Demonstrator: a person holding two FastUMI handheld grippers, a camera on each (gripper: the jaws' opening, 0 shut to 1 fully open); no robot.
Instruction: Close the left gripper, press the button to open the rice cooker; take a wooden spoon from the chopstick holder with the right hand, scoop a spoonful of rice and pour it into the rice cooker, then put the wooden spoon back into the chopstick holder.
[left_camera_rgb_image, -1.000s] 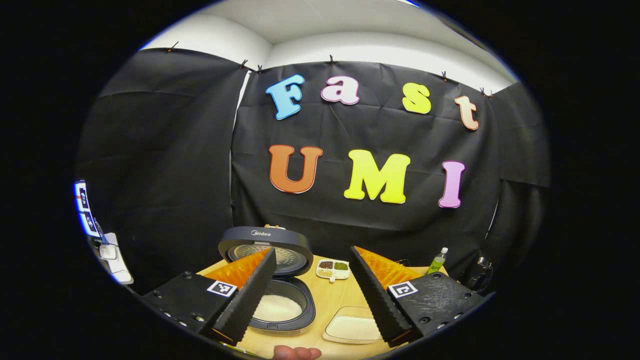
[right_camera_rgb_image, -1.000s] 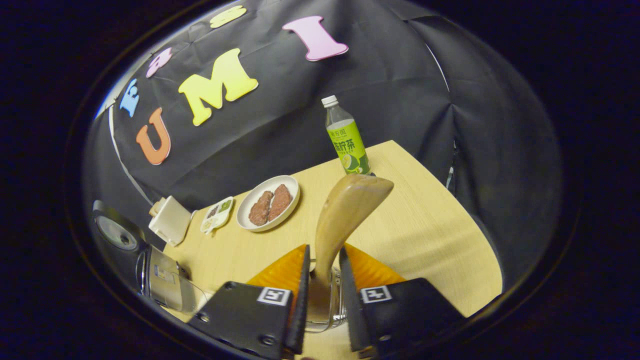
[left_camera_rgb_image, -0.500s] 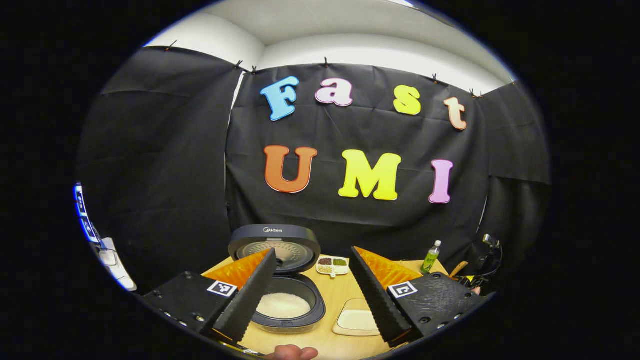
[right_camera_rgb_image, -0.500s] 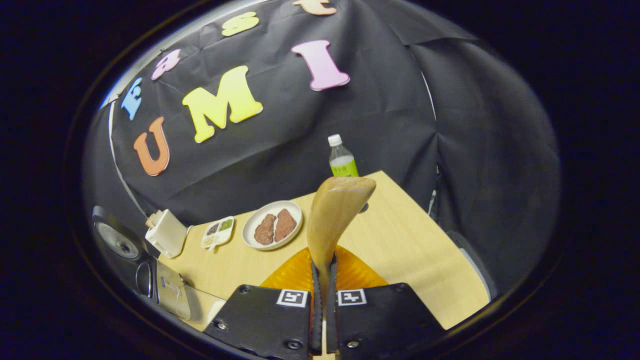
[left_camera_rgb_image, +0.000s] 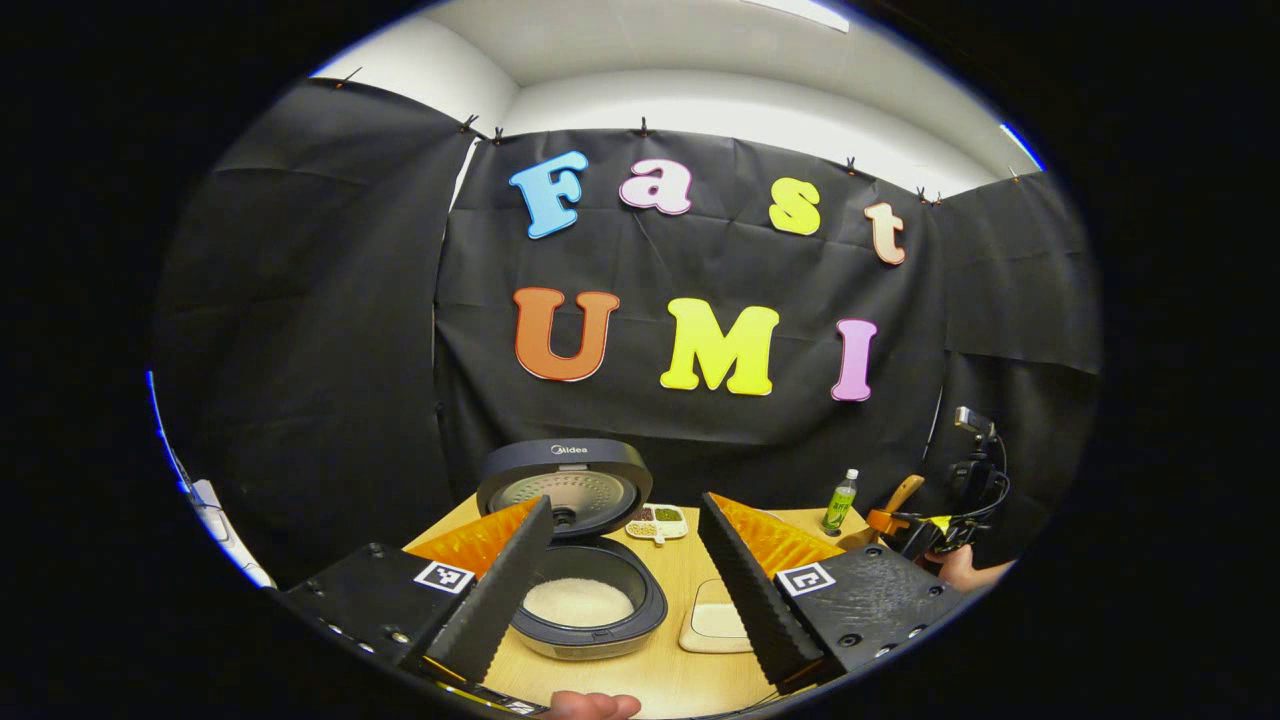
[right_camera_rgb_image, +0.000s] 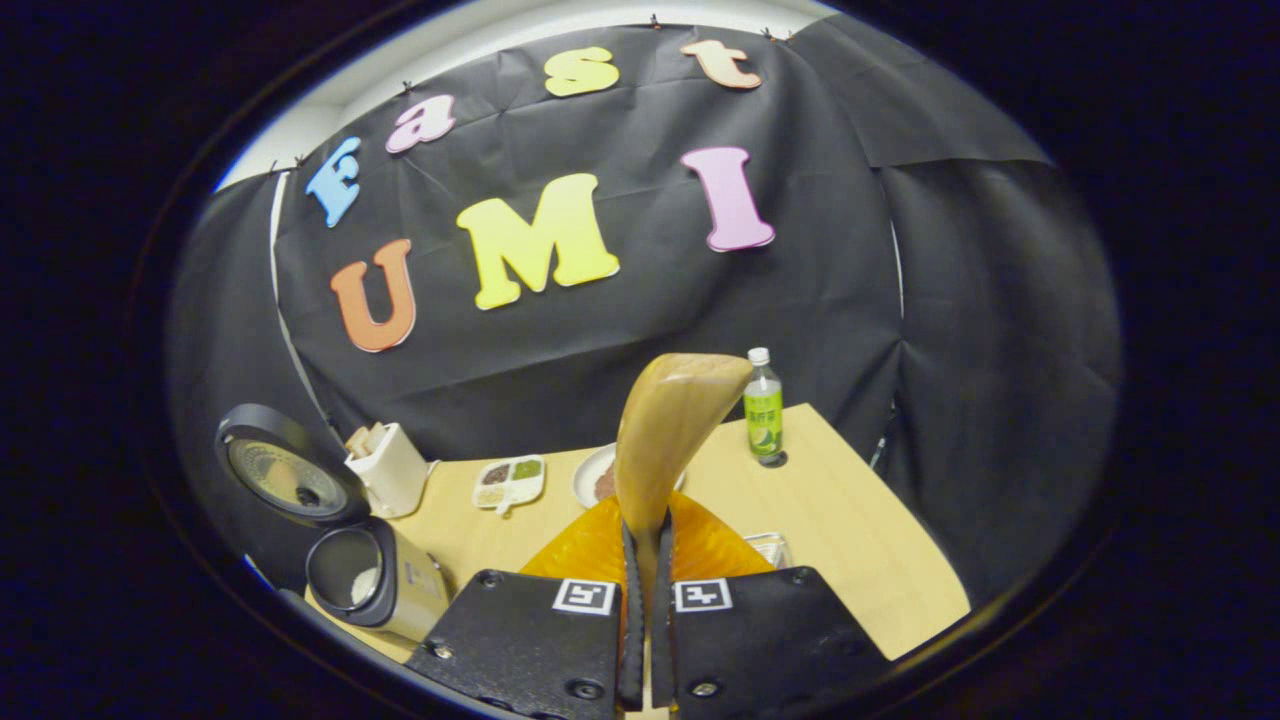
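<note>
The rice cooker (left_camera_rgb_image: 590, 615) stands open, lid (left_camera_rgb_image: 562, 482) upright, with white rice in its pot. My left gripper (left_camera_rgb_image: 624, 500) hovers open before it, nothing between its fingers. My right gripper (right_camera_rgb_image: 645, 525) is shut on the handle of the wooden spoon (right_camera_rgb_image: 672, 425), whose bowl points up and away. In the right gripper view the cooker (right_camera_rgb_image: 375, 580) sits low at the left. A clear holder (right_camera_rgb_image: 768, 548) stands just right of my right fingers. In the left gripper view the right gripper (left_camera_rgb_image: 905, 528) with the spoon (left_camera_rgb_image: 900, 495) is far right.
A flat tray of rice (left_camera_rgb_image: 715, 625) lies right of the cooker. A divided dish of grains (right_camera_rgb_image: 510, 480), a white box (right_camera_rgb_image: 390, 468), a plate of brown food (right_camera_rgb_image: 598, 478) and a green-labelled bottle (right_camera_rgb_image: 764, 410) stand along the back of the wooden table (right_camera_rgb_image: 860, 540). A fingertip (left_camera_rgb_image: 590, 705) shows.
My right gripper shut on the spoon and lifted it out of the clear holder, rising and turning left. My left gripper drew back from the cooker, staying open.
</note>
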